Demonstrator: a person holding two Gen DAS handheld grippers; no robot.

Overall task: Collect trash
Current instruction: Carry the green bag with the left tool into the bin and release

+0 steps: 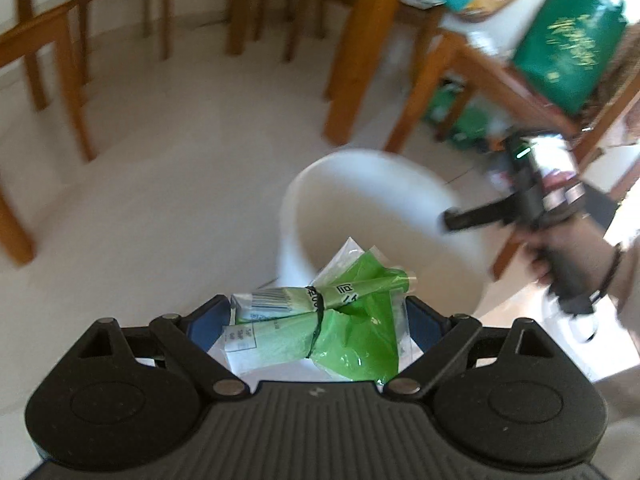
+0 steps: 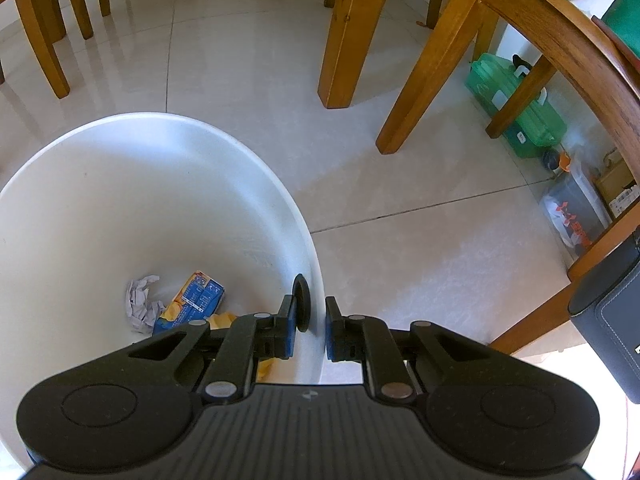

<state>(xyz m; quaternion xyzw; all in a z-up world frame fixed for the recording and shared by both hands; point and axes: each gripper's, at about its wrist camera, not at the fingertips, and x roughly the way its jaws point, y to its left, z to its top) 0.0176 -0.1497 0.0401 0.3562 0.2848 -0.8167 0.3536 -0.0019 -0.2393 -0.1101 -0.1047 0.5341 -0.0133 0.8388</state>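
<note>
**Left gripper holds wrapper bundle beside the bin; right gripper clamps the bin rim**

My left gripper [image 1: 318, 320] has its jaws spread wide and closed on a green and clear plastic wrapper bundle [image 1: 320, 332], tied round its middle with a thin black band. The bundle fills the gap between the blue pads and sticks out forward. It sits just in front of the near wall of the white bin [image 1: 340, 200], above the tiled floor [image 1: 160, 200].

My right gripper [image 2: 310, 328] is almost fully closed on the rim of the white bin [image 2: 160, 128]. One finger is inside the wall, the other outside. In the left wrist view, my right hand [image 1: 560, 256] grips the tool handle at the far side of the bin from the bundle.

Contents at the bottom of the bin:
- a crumpled white paper [image 2: 140, 304]
- a blue and orange carton [image 2: 192, 300], touching the paper
- a yellow scrap, partly hidden by the gripper.

Beyond the bin stand wooden table legs [image 2: 348, 40]. A green plastic case [image 2: 520, 116] lies on the floor well apart from the bin, under the table.
</note>
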